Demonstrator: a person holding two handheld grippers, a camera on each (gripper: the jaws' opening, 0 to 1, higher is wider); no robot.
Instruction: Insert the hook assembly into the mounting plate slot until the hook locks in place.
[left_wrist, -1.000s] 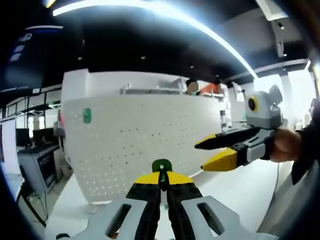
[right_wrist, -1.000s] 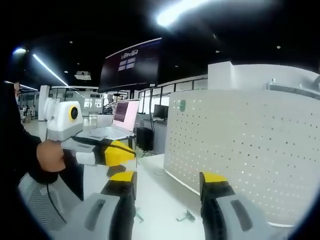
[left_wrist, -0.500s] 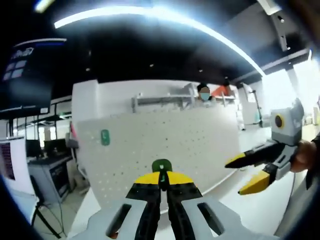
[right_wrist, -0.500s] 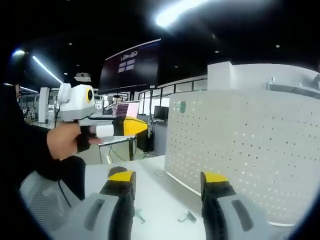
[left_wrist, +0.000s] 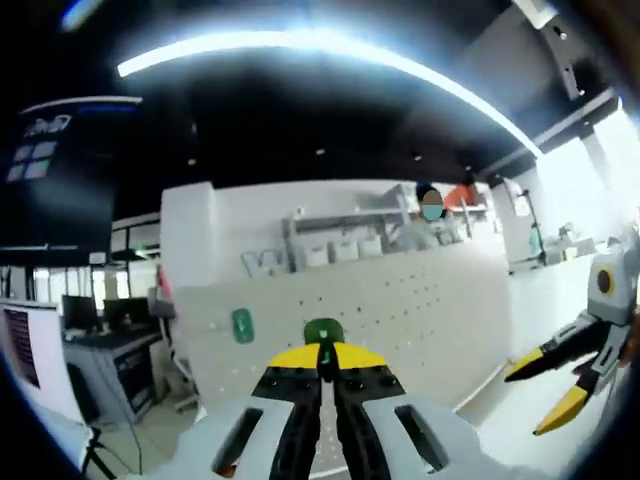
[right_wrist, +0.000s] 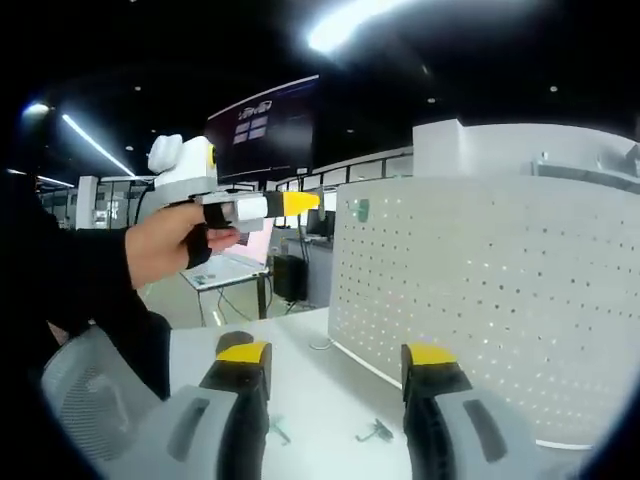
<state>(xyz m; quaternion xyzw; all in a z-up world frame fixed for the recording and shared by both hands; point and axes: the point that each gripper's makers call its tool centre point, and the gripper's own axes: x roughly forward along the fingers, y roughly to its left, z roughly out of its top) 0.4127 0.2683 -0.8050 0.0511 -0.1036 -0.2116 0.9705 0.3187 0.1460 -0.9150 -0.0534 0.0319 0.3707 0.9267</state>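
Note:
My left gripper (left_wrist: 322, 360) is shut on a small green hook piece (left_wrist: 322, 332) that sticks up between its yellow tips. It faces the white pegboard plate (left_wrist: 420, 310), where another green piece (left_wrist: 242, 325) sits at the upper left. In the right gripper view a hand holds that left gripper (right_wrist: 298, 204) high, near the pegboard (right_wrist: 500, 300) and its green piece (right_wrist: 363, 210). My right gripper (right_wrist: 335, 365) is open with nothing between its fingers; it also shows at the right edge (left_wrist: 558, 388) of the left gripper view, jaws apart.
The white table (right_wrist: 300, 380) runs under the pegboard. Two small metal hooks (right_wrist: 375, 432) (right_wrist: 277, 431) lie on it near my right jaws. A laptop (right_wrist: 225, 270) and desks stand behind at the left. A person's dark sleeve (right_wrist: 70, 290) fills the left side.
The left gripper, still shut on the green hook, has risen and moved closer to the pegboard's upper left corner. The right gripper has stayed low and open.

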